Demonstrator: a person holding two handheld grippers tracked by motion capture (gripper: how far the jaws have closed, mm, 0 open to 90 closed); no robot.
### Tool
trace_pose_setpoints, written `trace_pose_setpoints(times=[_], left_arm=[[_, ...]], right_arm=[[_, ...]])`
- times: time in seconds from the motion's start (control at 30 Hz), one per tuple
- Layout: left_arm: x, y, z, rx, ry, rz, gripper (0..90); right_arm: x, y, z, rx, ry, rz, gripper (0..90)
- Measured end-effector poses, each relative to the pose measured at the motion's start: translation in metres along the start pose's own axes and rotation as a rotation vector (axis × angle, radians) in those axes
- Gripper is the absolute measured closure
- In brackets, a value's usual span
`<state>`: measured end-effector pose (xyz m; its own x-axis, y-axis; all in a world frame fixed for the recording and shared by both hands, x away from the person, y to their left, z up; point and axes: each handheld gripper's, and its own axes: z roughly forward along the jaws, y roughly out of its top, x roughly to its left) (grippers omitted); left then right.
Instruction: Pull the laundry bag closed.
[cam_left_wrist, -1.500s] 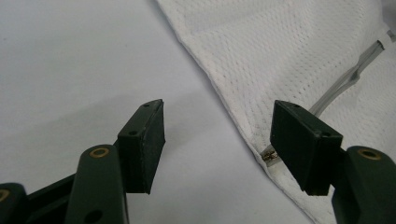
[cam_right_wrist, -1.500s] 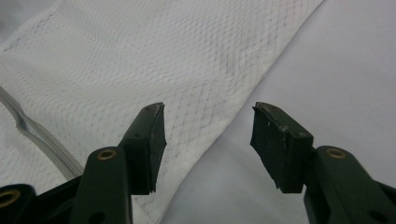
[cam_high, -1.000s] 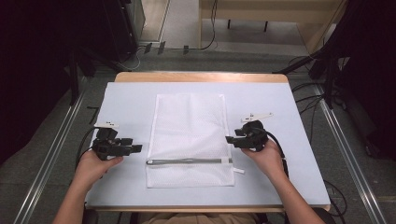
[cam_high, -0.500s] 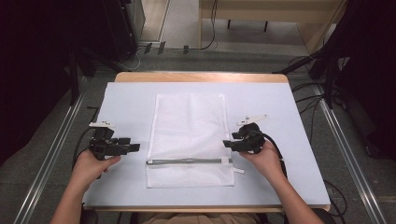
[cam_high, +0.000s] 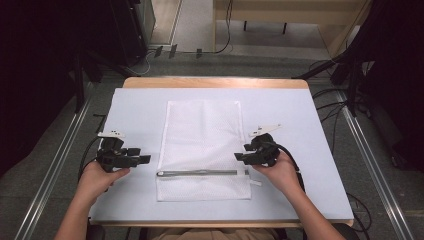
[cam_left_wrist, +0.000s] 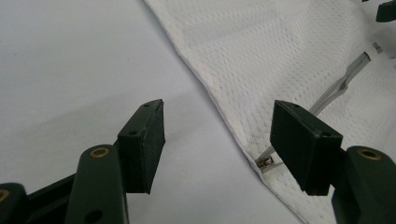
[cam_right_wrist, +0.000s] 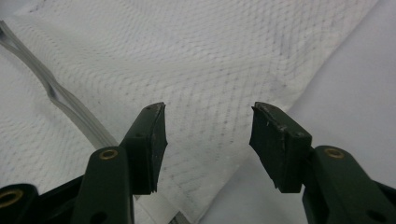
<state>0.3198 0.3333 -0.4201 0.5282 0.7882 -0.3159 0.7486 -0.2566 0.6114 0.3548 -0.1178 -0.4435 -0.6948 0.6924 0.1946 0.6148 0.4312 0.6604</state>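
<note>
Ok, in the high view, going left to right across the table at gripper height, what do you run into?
Left gripper → white mesh bag → right gripper, all over the pale blue table cover. Both grippers are open, one at each side edge of the bag.

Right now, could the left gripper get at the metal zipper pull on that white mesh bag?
Probably yes: the left gripper is open, the zipper pull lies just ahead at the mesh bag edge, nothing between.

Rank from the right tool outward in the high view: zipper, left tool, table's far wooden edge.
1. Zipper: just left of the right tool, across the mesh bag.
2. Left tool: beyond the bag's left edge.
3. Table's far wooden edge: top, farthest.
</note>
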Motion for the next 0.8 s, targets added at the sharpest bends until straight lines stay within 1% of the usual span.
trace_pose_setpoints(times=[0.03,0.07,0.1,0.13,0.2,0.23,0.3,0.37,0.53,0.6,0.63,0.8], left_arm=[[0.0,0.0,0.0,0.002,0.002,0.001,36.0],[-0.001,0.0,0.0,0.005,0.001,0.006,36.0],[-0.001,0.0,0.0,0.005,0.001,0.006,36.0],[-0.001,0.0,0.0,0.003,-0.003,0.008,36.0],[-0.001,-0.001,0.0,0.005,-0.003,0.01,36.0],[-0.001,-0.001,0.0,0.005,-0.002,0.01,36.0],[-0.002,-0.002,-0.001,0.004,-0.002,0.011,36.0],[-0.003,-0.003,-0.002,-0.001,0.0,0.011,36.1],[-0.005,-0.007,-0.005,-0.002,0.008,0.007,36.3],[-0.006,-0.009,-0.005,0.007,0.012,0.011,36.4],[-0.006,-0.01,-0.006,0.009,0.013,0.015,36.5],[-0.006,-0.014,-0.008,0.006,0.018,0.009,36.8]], right_arm=[[0.002,0.0,0.0,0.001,-0.001,0.001,46.7],[0.005,0.001,0.0,-0.002,0.005,-0.012,46.3],[0.005,0.001,0.0,-0.002,0.005,-0.012,46.3],[0.008,0.002,0.001,-0.001,0.005,-0.02,45.9],[0.01,0.002,0.001,0.001,0.009,-0.015,46.0],[0.013,0.004,0.002,0.005,0.018,-0.032,46.3],[0.017,0.006,0.002,0.001,0.022,-0.05,46.4],[0.019,0.007,0.003,-0.004,0.027,-0.053,46.5],[0.032,0.012,0.009,0.003,0.064,-0.082,47.4],[0.037,0.014,0.013,0.011,0.079,-0.091,47.9],[0.042,0.016,0.015,0.017,0.085,-0.104,48.9],[0.049,0.018,0.02,0.019,0.097,-0.123,49.9]])
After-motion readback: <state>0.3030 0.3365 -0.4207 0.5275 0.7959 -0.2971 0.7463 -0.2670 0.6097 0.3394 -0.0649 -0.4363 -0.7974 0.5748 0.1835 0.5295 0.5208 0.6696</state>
